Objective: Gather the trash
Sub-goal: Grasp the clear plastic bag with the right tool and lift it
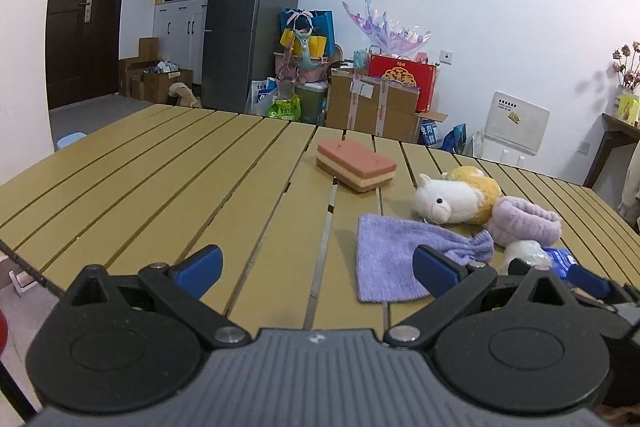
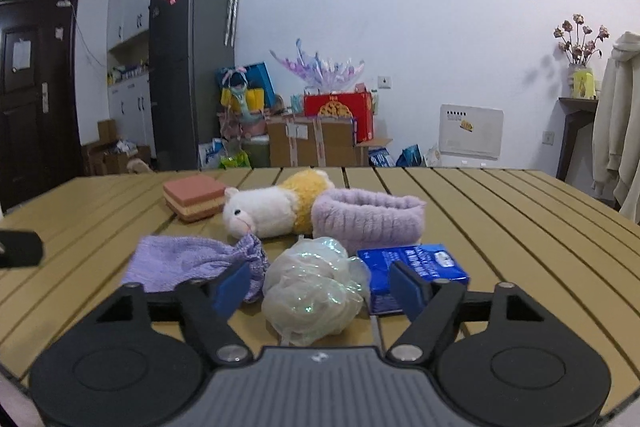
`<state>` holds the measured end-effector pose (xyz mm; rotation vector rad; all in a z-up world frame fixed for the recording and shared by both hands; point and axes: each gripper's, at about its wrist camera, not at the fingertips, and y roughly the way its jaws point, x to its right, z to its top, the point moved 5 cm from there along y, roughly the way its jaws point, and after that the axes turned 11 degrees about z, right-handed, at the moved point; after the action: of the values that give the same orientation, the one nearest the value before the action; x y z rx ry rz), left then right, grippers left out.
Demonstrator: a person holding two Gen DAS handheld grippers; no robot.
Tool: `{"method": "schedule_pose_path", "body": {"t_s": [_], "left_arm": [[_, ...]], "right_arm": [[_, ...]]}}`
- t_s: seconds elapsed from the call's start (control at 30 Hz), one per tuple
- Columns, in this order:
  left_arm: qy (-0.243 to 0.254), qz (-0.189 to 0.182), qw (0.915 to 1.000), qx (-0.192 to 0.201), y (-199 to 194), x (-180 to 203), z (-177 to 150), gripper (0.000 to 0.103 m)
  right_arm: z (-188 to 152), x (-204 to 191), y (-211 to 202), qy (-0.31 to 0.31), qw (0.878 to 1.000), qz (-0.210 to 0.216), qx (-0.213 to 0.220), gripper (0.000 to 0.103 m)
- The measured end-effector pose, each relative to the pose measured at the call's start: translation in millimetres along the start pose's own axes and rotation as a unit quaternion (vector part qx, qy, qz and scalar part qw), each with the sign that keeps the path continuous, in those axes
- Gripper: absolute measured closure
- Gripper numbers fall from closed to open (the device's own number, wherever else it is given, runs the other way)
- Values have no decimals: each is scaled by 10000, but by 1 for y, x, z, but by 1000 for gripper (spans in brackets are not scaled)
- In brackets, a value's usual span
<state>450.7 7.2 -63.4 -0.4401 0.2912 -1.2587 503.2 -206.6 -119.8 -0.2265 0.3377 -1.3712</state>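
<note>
Nothing collected yet, as far as I can judge — no bin or bag shows in either view, and every item sits on the slatted surface.

Right gripper, lower centre of its frame: jaws partly apart, straddling a crumpled clear plastic wad. Wad lies between the blue pads; I cannot see them pressing it, so I read it as not yet gripped. Just right of it, a blue packet, flat on the surface — likely trash too.

Left gripper, lower centre of its frame: jaws wide, nothing between them, only bare slats.

Other items, probably not trash: lilac cloth at centre left, plush alpaca, fluffy purple band, layered sponge toward mid-left.

Left to do: close on the wad, carry it off, then the packet.
</note>
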Motion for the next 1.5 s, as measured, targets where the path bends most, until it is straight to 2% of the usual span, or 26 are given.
{"method": "schedule_pose_path", "body": {"t_s": [0.03,0.2,0.4,0.53,0.97,1.23,1.37,1.5], "left_arm": [[-25,-12,10000,-8,2,0,1,0],[2,-79,10000,-24,10,4,3,0],[2,-57,10000,-59,10,8,-1,0],[46,-92,9999,-4,5,11,-3,0],[283,-132,9995,19,5,26,-13,0],[370,-204,9991,36,3,36,-18,0],[492,-269,9984,-13,2,55,-20,0],[756,-314,9966,108,-1,81,-17,0]], "right_arm": [[0,1,5,39,10000,-41,-45,40],[-2,2,23,126,9998,-53,-160,57],[-4,7,20,364,9992,47,-151,68],[-1,11,10,319,9994,-12,111,69],[17,35,-21,704,9937,185,850,71],[22,68,-34,802,9920,95,972,71],[19,83,-35,843,9918,10,965,71],[18,99,-36,936,9908,-30,979,71]]}}
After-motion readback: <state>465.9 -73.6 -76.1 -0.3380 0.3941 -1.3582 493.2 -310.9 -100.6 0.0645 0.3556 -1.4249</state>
